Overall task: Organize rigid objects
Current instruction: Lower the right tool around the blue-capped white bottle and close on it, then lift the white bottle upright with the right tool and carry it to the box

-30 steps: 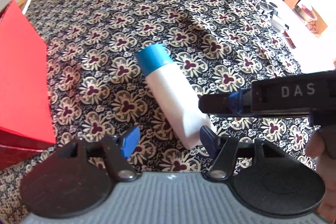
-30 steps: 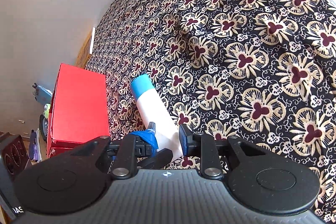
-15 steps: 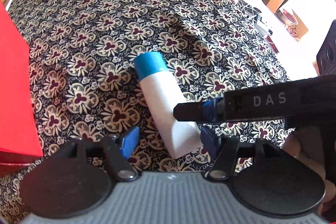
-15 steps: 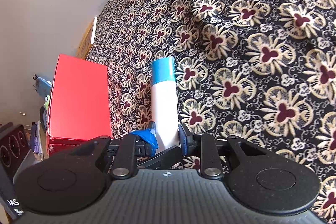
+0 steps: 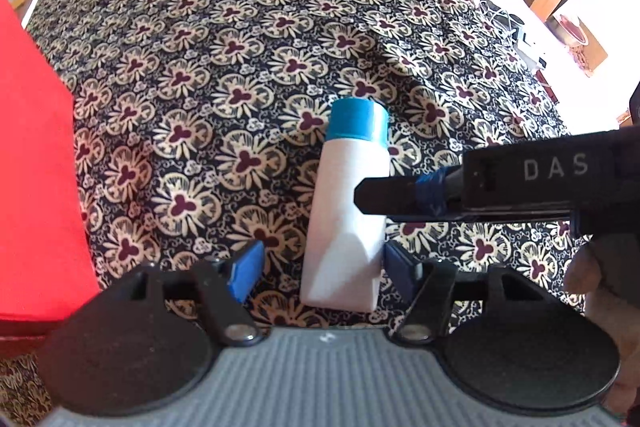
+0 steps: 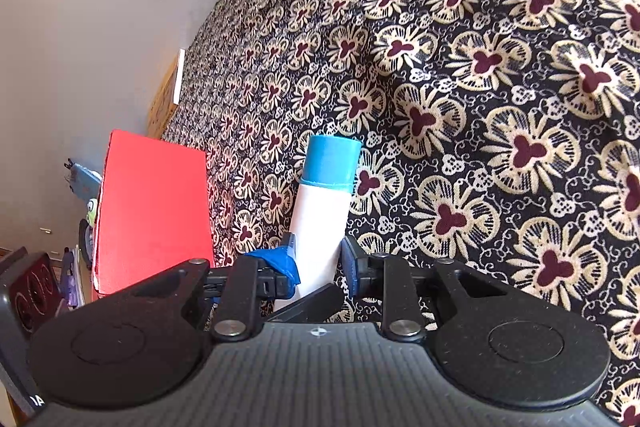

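Observation:
A white tube with a blue cap (image 5: 348,211) is held above the flowered bedspread (image 5: 240,39). My right gripper (image 6: 318,265) is shut on the tube's (image 6: 320,215) lower body and holds it with the cap pointing away. In the left wrist view the right gripper's black finger (image 5: 404,193) crosses the tube from the right. My left gripper (image 5: 320,269) is open, its blue pads on either side of the tube's flat end, the right pad close to it.
A red box (image 5: 32,167) stands at the left of the bed, also in the right wrist view (image 6: 152,203). Beyond the bed's right edge there is clutter and a cabinet (image 5: 560,27). A wall (image 6: 100,7) runs along the far left.
The right gripper has turned the tube from slanted to nearly in line with both grippers. The left gripper has come closer, so the tube's flat end now sits between its pads.

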Action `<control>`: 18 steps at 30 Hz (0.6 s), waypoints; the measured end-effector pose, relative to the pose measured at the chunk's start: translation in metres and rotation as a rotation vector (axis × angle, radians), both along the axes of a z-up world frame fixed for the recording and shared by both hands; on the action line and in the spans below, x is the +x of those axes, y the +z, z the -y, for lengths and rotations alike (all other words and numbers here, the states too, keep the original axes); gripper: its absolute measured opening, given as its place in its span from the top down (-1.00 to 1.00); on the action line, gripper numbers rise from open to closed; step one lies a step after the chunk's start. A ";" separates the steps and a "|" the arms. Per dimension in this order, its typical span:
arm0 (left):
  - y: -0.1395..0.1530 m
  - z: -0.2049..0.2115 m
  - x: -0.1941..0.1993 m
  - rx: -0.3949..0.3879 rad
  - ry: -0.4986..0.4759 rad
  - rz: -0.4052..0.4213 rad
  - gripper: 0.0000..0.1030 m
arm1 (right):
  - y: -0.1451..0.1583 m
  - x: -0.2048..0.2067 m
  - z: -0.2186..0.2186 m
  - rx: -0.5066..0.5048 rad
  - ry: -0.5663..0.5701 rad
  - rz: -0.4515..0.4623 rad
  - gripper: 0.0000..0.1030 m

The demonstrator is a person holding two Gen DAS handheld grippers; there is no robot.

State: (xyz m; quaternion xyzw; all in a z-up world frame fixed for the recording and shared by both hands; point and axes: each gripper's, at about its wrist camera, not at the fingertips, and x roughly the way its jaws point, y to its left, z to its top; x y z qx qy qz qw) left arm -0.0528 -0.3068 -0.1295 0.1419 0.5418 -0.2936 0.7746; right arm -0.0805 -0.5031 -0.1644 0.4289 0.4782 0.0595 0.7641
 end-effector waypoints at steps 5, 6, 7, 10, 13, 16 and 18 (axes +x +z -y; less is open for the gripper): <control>-0.003 0.010 0.002 0.037 -0.017 0.025 -0.28 | -0.006 0.009 -0.010 0.024 0.003 0.022 0.86; -0.003 0.012 0.002 0.048 -0.025 0.033 -0.28 | -0.008 0.011 -0.011 0.038 -0.003 0.020 0.87; -0.004 0.013 0.001 0.057 -0.031 0.040 -0.28 | -0.010 0.012 -0.009 0.050 -0.008 0.017 0.88; -0.005 0.014 0.002 0.054 -0.033 0.043 -0.28 | -0.011 0.014 -0.009 0.053 -0.004 0.026 0.90; -0.005 0.013 0.003 0.050 -0.033 0.046 -0.19 | -0.012 0.016 -0.009 0.043 0.011 0.044 0.90; -0.002 0.014 0.002 0.040 -0.046 0.047 0.09 | -0.011 0.017 -0.011 0.041 0.020 0.048 0.90; -0.002 0.015 0.000 0.040 -0.054 0.051 0.17 | -0.012 0.018 -0.011 0.041 0.023 0.049 0.91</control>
